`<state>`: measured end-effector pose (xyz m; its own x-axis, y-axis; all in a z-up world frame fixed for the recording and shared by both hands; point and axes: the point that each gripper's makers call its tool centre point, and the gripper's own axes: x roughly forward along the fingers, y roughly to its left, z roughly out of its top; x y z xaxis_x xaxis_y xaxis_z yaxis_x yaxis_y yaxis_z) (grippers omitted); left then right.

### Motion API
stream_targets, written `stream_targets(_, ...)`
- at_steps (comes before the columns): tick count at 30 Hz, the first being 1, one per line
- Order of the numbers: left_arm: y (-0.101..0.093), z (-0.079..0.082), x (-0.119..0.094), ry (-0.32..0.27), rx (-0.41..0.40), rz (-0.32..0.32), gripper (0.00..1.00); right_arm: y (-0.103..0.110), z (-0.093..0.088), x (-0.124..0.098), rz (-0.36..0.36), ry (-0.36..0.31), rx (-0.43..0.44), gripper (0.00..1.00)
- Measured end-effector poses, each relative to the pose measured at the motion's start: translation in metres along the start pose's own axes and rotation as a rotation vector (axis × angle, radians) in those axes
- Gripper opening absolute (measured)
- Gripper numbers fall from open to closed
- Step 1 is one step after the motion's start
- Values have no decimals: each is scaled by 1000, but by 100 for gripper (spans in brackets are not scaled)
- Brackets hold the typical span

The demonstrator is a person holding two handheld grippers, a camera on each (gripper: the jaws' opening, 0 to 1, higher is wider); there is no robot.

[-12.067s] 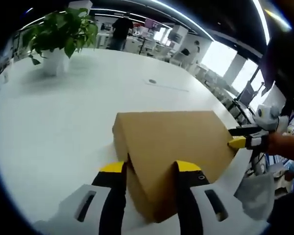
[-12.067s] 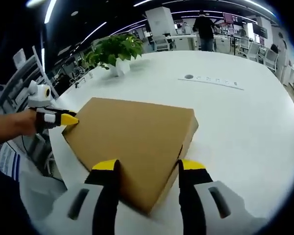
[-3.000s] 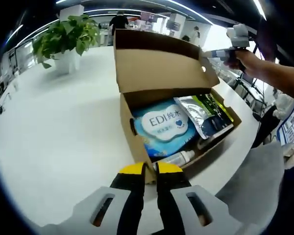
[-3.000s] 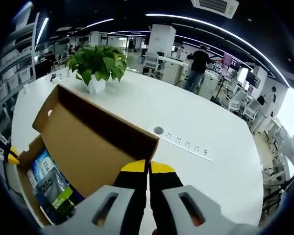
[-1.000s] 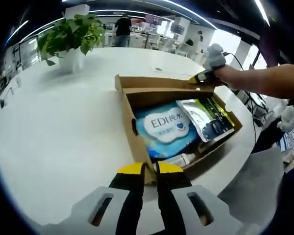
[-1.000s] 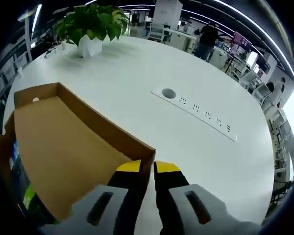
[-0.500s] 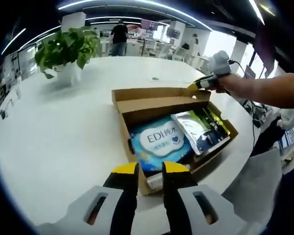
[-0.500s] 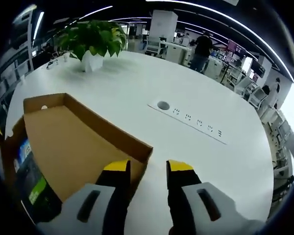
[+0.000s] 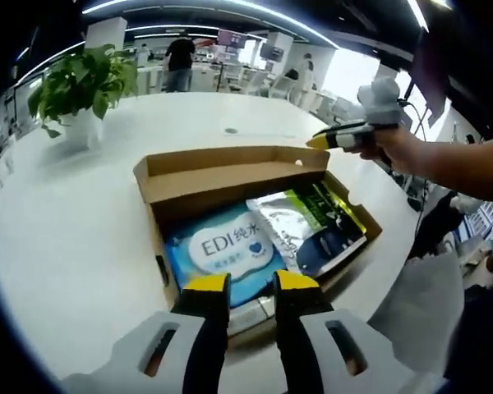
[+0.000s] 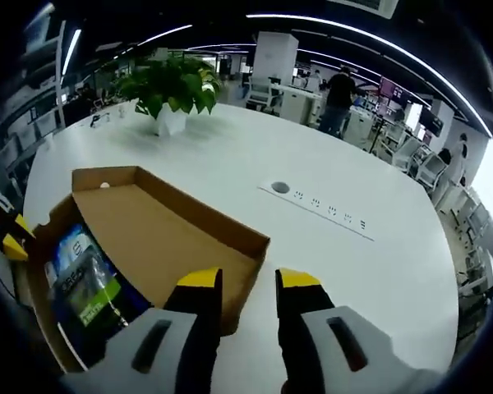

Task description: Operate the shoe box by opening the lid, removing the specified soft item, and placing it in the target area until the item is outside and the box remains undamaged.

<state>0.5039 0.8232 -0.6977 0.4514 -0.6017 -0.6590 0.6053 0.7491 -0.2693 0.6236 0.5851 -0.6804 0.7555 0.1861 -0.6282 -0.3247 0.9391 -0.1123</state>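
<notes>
While I hold both grippers apart from the cardboard, the shoe box point(image 9: 230, 176) lies open on the white table point(image 9: 57, 238) with its lid point(image 10: 160, 226) folded back flat behind it. My left gripper point(image 9: 251, 283) hovers at the near edge of the box, jaws parted a little and grasping nothing. My right gripper point(image 10: 248, 281) hangs over the corner of the laid-back lid, jaws likewise parted with nothing between them; in the left gripper view it shows at the box's far right corner, held in my hand point(image 9: 398, 148).

I count one box and three soft packs clearly inside it, all inside the box walls. One is a blue and white wipes pack point(image 9: 226, 250) printed with "EDI", lying on the left. One is a silver pouch point(image 9: 300, 230) just beside it, overlapping its right edge. One is a dark pouch with green print point(image 9: 341, 217) at the right end. Something pale sits under the near wall by my left jaws, but I cannot tell what it is.

One potted plant point(image 10: 172, 90) in a white pot stands on the table well apart from the box. One round grommet point(image 10: 281, 188) and one strip of sockets point(image 10: 337, 213) are set into the table top beyond the lid.

Around me is an open office with long ceiling light strips, desks and chairs, and one person in dark clothes point(image 10: 338, 98) standing far off.
</notes>
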Motion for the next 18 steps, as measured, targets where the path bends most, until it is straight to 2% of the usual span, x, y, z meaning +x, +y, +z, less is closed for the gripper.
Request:
stream_targets(8, -15, 3, 18, 30, 14, -44, 19, 13, -9, -15, 17, -22, 11, 22)
stream_targets(18, -20, 0, 40, 84, 43, -56, 19, 25, -19, -33, 32, -26, 8, 21)
